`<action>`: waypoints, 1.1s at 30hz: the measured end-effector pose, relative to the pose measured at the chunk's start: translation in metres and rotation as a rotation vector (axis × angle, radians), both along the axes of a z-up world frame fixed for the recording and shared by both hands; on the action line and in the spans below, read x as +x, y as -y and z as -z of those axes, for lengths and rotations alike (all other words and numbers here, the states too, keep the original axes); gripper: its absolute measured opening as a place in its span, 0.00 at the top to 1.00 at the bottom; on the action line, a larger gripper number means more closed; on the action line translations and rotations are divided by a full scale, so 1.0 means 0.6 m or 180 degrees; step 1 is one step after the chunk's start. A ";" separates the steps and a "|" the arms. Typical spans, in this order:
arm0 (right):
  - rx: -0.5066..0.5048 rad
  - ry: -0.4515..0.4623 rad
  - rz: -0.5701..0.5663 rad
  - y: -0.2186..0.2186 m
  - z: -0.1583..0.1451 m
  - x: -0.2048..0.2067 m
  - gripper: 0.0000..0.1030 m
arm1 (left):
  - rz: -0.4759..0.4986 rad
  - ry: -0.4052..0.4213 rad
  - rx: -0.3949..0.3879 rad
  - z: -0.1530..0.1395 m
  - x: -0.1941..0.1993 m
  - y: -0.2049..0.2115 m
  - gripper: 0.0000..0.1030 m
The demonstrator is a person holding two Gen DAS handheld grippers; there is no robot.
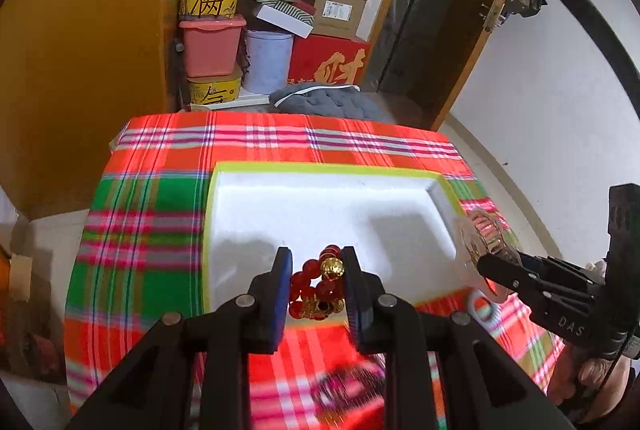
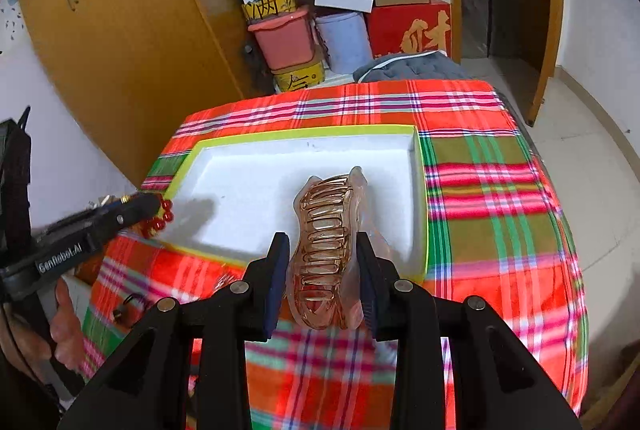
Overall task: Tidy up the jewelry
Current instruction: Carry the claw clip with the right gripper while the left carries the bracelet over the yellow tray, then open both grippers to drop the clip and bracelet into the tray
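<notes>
My left gripper [image 1: 316, 262] is shut on a red bead bracelet with gold charms [image 1: 318, 290], held over the near edge of a white tray with a lime-green rim [image 1: 320, 167]. My right gripper [image 2: 322, 250] is shut on a clear pinkish hair claw clip [image 2: 326, 242], held over the tray's near right part [image 2: 280, 132]. The clip and right gripper show at the right of the left wrist view [image 1: 486, 250]. The left gripper with red beads [image 2: 162, 216] shows at the left of the right wrist view.
The tray lies on a table with a red and green plaid cloth [image 2: 492, 198]. A small dark ring-like item [image 2: 128, 306] lies on the cloth near left. Stacked boxes and buckets [image 2: 340, 26] stand behind the table, with a wooden cabinet [image 2: 120, 50] at left.
</notes>
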State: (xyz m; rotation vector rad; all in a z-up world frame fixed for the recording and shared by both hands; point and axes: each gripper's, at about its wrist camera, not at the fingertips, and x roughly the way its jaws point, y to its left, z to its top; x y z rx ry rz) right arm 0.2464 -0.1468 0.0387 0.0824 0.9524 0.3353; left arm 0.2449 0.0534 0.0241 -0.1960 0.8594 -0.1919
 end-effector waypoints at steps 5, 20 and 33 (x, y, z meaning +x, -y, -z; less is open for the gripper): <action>-0.0035 -0.0070 0.0011 0.000 0.023 0.053 0.68 | 0.0033 -0.0055 0.0014 0.015 0.059 -0.009 0.76; -0.0167 -0.0106 0.0024 -0.011 0.060 0.131 0.67 | -0.0099 -0.0229 0.0160 0.075 0.142 -0.028 0.75; -0.0141 0.0036 0.0096 -0.002 0.051 0.127 0.50 | -0.0175 -0.0132 0.0110 0.079 0.137 -0.037 0.69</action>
